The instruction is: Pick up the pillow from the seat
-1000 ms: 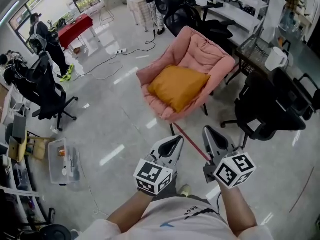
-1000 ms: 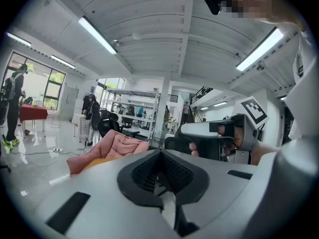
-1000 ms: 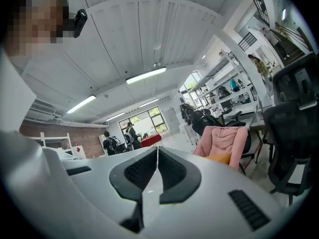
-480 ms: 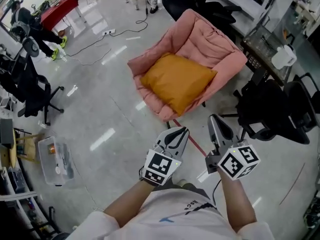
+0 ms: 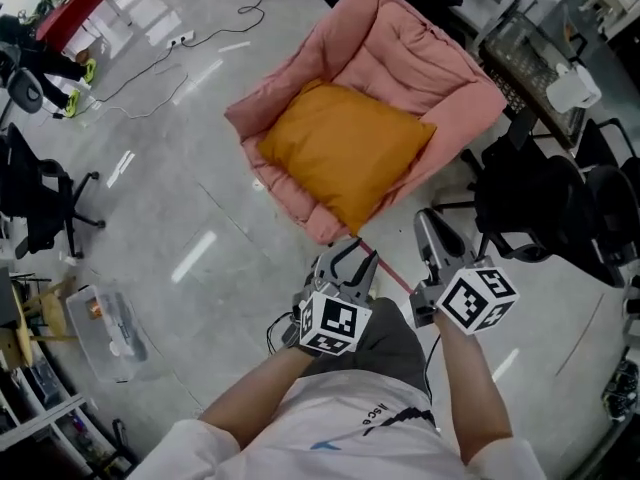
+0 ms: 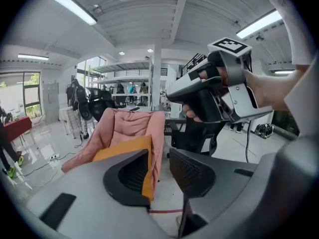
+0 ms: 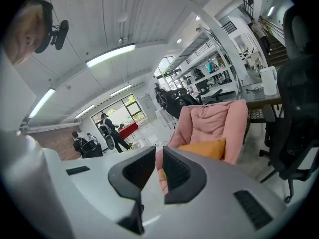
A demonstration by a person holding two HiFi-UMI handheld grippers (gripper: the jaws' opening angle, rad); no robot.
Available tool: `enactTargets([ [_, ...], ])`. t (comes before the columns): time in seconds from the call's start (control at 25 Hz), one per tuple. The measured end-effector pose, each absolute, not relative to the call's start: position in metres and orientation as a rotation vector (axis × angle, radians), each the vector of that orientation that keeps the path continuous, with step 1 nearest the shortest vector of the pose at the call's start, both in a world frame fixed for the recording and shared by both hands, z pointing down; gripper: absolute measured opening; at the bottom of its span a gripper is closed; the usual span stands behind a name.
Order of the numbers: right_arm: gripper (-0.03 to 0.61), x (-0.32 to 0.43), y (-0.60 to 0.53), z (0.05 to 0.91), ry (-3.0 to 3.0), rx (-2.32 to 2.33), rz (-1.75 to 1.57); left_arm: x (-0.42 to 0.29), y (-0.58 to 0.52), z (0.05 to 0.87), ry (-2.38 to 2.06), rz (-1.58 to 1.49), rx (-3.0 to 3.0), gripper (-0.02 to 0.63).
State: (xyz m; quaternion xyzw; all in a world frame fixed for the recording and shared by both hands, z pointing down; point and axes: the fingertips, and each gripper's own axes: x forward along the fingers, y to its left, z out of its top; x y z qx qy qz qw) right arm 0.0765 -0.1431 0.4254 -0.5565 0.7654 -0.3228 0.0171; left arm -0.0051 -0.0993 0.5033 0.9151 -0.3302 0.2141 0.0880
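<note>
An orange pillow lies flat on the seat of a pink padded chair. Both grippers hang just short of the chair's front edge, apart from the pillow. My left gripper points at the seat's front corner; its jaws are opening, with only air between them. My right gripper is beside it, jaws together and holding nothing. In the left gripper view the pillow shows past the left gripper. In the right gripper view the pillow and the chair lie ahead of the right gripper.
Black office chairs stand close on the right, by a desk with a white jug. A clear plastic box sits on the floor at the left. Cables trail across the pale floor behind the chair.
The chair and pillow have come nearer and both grippers now sit close to the seat's front edge. The left jaws have parted; the right jaws look the same.
</note>
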Motion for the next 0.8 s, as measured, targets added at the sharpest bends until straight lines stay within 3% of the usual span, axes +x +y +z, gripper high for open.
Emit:
enactTargets([
  [0.24, 0.063, 0.103, -0.197, 0.492, 2.315, -1.794, -1.122, 0.008, -0.129, 0.560, -0.951, 0.739, 2.685, 0.162],
  [0.48, 0.160, 0.158, -0.255, 0.567, 2.224, -1.805, -1.335, 0.036, -0.163, 0.616, -1.003, 0.904, 2.612, 0.220],
  [0.8, 0.187, 0.181, -0.299, 0.655, 2.147, -1.830, -1.468, 0.037, -0.191, 0.709, -1.061, 1.112, 2.588, 0.312],
])
